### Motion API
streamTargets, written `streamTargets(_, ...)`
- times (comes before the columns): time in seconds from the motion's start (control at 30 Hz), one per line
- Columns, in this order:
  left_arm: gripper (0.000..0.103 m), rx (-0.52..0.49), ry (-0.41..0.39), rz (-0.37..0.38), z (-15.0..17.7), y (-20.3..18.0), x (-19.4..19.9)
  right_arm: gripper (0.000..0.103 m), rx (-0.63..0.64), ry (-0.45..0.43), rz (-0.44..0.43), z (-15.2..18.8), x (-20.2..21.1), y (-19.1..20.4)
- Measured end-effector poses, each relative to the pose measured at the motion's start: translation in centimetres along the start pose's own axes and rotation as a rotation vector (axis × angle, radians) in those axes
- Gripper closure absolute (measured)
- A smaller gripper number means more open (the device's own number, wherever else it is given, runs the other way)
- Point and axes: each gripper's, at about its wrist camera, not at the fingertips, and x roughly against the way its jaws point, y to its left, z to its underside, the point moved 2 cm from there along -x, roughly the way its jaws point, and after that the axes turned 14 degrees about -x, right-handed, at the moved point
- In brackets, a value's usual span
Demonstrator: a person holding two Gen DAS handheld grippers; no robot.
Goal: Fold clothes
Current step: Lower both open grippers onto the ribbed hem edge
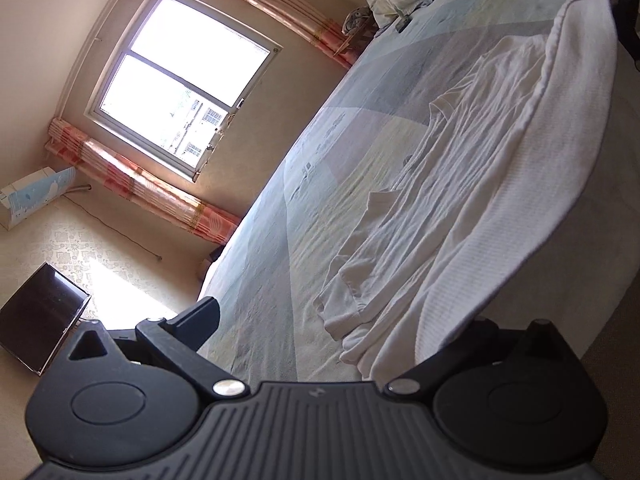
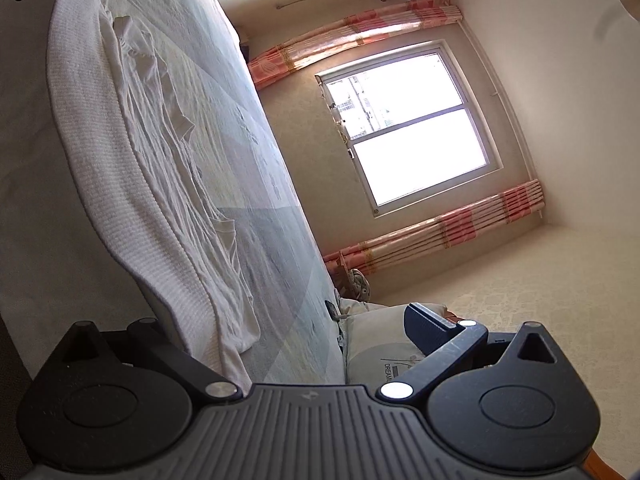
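Observation:
A thin, crinkled white shirt [image 1: 460, 184] lies spread on the pale blue patterned bed sheet [image 1: 320, 200]. A white waffle-textured cloth [image 1: 540, 160] runs along the bed's edge beside it and partly over it. My left gripper [image 1: 344, 328] is open at one end of both cloths. One finger [image 1: 208, 316] shows and the other is hidden under the waffle cloth. My right gripper [image 2: 288, 332] is open at the opposite end. Here too the shirt [image 2: 168, 140] and waffle cloth [image 2: 88, 120] reach between its jaws, and only one finger [image 2: 424, 320] shows.
Pillows [image 2: 372, 344] lie at the head of the bed. A bright window [image 1: 180, 80] with pink striped curtains [image 1: 140, 188] fills the far wall. A dark screen [image 1: 40, 320] stands on the adjoining wall. Wide bare sheet [image 2: 260, 220] lies beyond the shirt.

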Motion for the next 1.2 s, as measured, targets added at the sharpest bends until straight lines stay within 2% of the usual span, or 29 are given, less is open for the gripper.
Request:
streamTargets(0.07, 0.0, -0.006, 0.016, 0.0, -0.5, 0.0, -1.4, 0.0, -0.008, -0.001, 0.004, -0.2, -1.2, -0.1)
streamTargets(0.43, 0.0, 0.001, -0.004, -0.028, -2.3, 1.5, -7.3, 0.0, -0.037, -0.019, 0.026, -1.7, -6.9, -0.8)
streamTargets(0.67, 0.0, -0.018, -0.014, -0.011, -3.4, 2.1, -11.7, 0.0, -0.021, 0.004, 0.021, -2.3, -10.8, -0.8)
streamTargets(0.8, 0.0, -0.039, -0.013, 0.033, -3.6, 1.5, -14.0, 0.0, -0.017, 0.018, 0.011, -2.4, -12.9, -0.3)
streamTargets(0.97, 0.0, -0.044, 0.017, 0.105, -3.9, -0.3, -16.8, 0.0, -0.053, 0.11, -0.062, -1.7, -16.1, 1.0)
streamTargets(1.03, 0.001, -0.049, 0.036, 0.132, -3.7, -1.1, -17.1, 0.0, -0.044, 0.172, -0.133, -1.4, -16.8, 1.7)
streamTargets(1.1, 0.001, -0.044, 0.034, 0.13, -3.4, -1.4, -16.6, 0.0, -0.055, 0.205, -0.174, -1.0, -16.2, 2.1)
streamTargets(1.2, 0.001, -0.015, 0.026, 0.165, -2.4, -1.0, -14.7, 0.0, -0.089, 0.209, -0.214, -0.6, -14.2, 1.5)
